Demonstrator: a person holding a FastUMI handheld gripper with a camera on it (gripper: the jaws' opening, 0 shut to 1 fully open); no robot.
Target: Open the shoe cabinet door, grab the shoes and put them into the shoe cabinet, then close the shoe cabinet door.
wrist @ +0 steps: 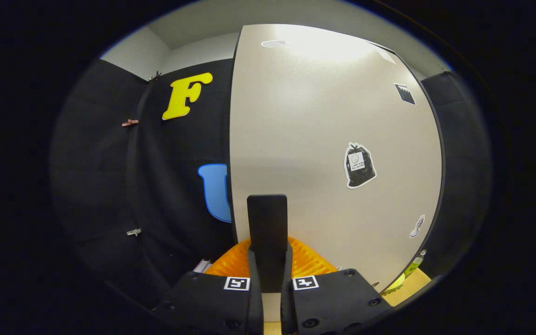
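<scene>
Two fingers of your tool are pressed together with nothing between them, their tips right against the shoe cabinet door, near its left edge. It's a broad, stiff, smooth panel (likely slippery, light to swing); hook that left edge. Something orange and ribbed sits below the door, beside your fingers.
</scene>
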